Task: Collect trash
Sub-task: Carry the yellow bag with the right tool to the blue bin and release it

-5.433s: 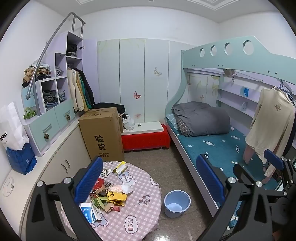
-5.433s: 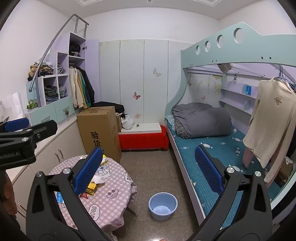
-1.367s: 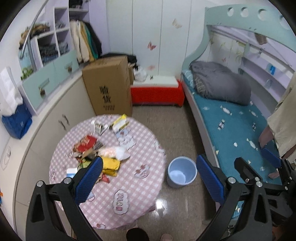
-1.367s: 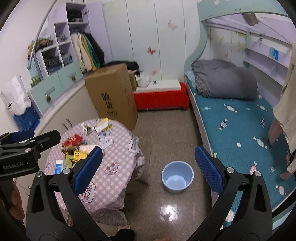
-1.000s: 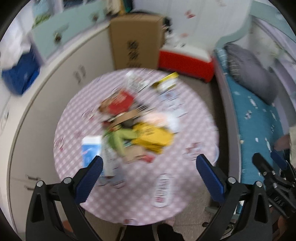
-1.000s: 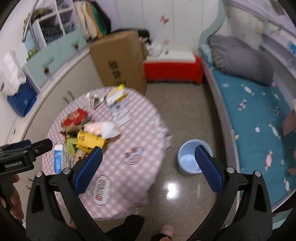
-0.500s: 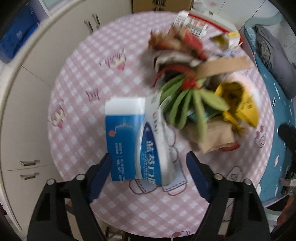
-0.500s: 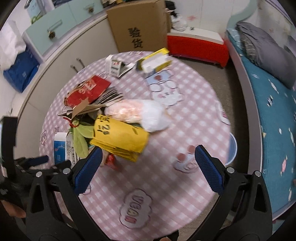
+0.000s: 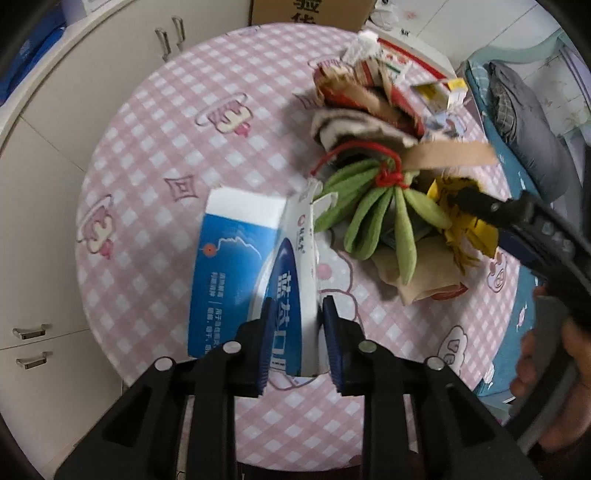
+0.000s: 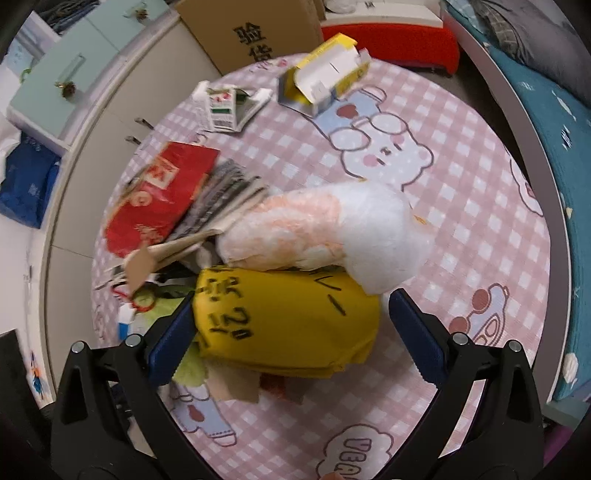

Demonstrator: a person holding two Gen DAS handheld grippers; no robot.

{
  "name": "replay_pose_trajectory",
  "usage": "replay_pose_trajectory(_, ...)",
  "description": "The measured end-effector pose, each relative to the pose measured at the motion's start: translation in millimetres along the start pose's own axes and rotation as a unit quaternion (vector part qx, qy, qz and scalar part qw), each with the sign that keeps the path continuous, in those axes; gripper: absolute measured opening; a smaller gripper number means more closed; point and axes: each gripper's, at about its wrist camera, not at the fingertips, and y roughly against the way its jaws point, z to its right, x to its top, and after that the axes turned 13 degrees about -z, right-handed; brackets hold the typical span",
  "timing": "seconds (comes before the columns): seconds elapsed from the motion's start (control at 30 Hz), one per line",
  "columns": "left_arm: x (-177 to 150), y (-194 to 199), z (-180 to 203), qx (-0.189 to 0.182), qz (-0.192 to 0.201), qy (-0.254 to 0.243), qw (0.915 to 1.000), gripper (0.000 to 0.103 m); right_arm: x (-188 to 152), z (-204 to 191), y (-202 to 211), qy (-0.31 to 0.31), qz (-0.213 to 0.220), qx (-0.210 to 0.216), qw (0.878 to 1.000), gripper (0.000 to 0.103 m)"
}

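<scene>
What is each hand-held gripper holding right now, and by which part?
The left hand-held gripper pinches the near end of the blue-and-white packet. The right hand-held gripper is open, straddling the yellow bag without gripping it.

The cardboard box (image 10: 255,29) shows the black characters "验货". The yellow bag (image 10: 284,325) carries handwritten "20". On the desk cloth (image 10: 369,454), a cloud print reads partly "VEA".
</scene>
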Motion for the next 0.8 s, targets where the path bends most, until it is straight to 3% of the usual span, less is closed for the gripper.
replay_pose_trajectory(0.07, -3.0, 11.4, -4.2, -0.002, 0.012, 0.009, 0.9999, 0.024, -1.0, 3.8, 3.7, -0.006, 0.000, 0.008, 1.000, 0.088)
replay_pose_trajectory(0.37, -9.5, 99.8, 28.8, -0.009, 0.119, -0.012, 0.9927, 0.022, -22.2, 23.4, 50.0, -0.014, 0.003, 0.057, 0.998, 0.087)
replay_pose_trajectory(0.57, -10.5, 148.4, 98.7, -0.018, 0.187, -0.068, 0.9797, 0.022, -28.7, 58.7, 104.1, -0.025, 0.040, 0.089, 0.995, 0.088)
replay_pose_trajectory(0.8, 8.1, 136.1, 217.2, -0.054, 0.180, -0.120, 0.9749, 0.022, -7.5, 162.5, 166.8, -0.052, 0.087, 0.060, 0.993, 0.088)
